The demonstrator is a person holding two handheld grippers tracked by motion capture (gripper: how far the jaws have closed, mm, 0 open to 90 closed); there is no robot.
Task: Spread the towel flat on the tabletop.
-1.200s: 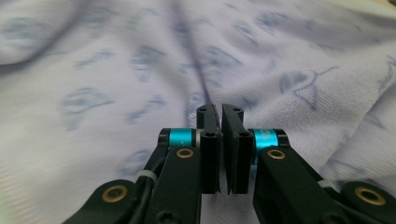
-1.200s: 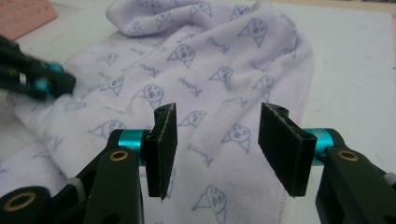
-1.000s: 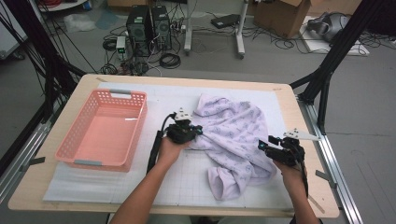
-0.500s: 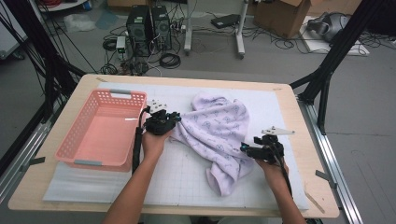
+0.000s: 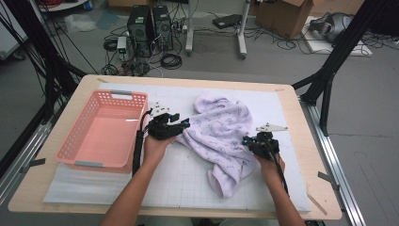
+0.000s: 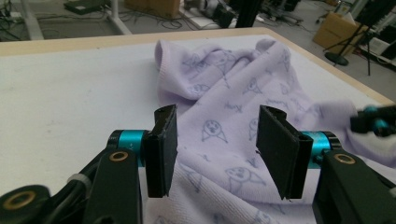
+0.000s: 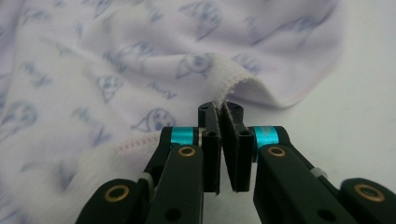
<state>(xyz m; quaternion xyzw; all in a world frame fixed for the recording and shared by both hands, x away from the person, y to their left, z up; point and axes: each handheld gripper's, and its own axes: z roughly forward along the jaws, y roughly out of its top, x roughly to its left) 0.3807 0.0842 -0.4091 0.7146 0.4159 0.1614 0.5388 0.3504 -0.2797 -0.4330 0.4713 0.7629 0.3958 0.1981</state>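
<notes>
While the person's forearms reach in over the near edge of the bench [image 5: 291,101], the left claw [image 5: 181,126] lies level at the towel's left edge, its jaws having just spread apart, with lilac cloth below and beyond them and nothing pinched. Across the crumpled towel [image 5: 221,134], the right claw [image 5: 248,140] points inward from the right side, jaws having just snapped together on a stitched hem fold [image 7: 224,95]. To the left claw's left sits a pink basket [image 5: 75,141].
</notes>
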